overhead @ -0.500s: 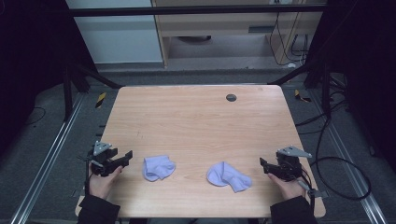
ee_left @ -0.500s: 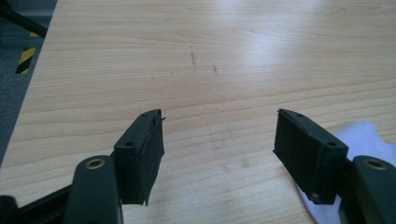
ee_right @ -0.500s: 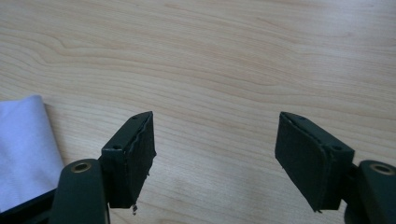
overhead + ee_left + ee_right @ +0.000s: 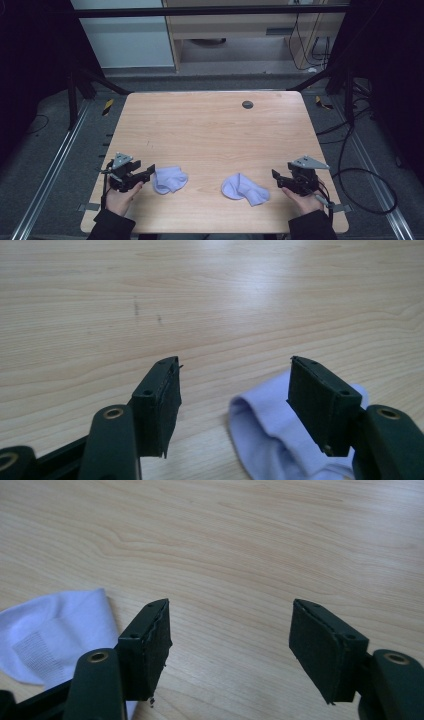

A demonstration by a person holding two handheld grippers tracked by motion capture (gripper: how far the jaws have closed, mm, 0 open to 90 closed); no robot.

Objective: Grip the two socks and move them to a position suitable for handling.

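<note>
The left claw (image 4: 146,176) is spread wide and empty, low over the table (image 4: 210,130) at its near left, with the left sock (image 4: 169,179) just beside its tips. The right claw (image 4: 276,176), also spread and empty, sits at the near right, close to the right sock (image 4: 245,189). Both pale socks lie crumpled and apart; judging by this, nothing is gripped yet and pairing them remains.
</note>
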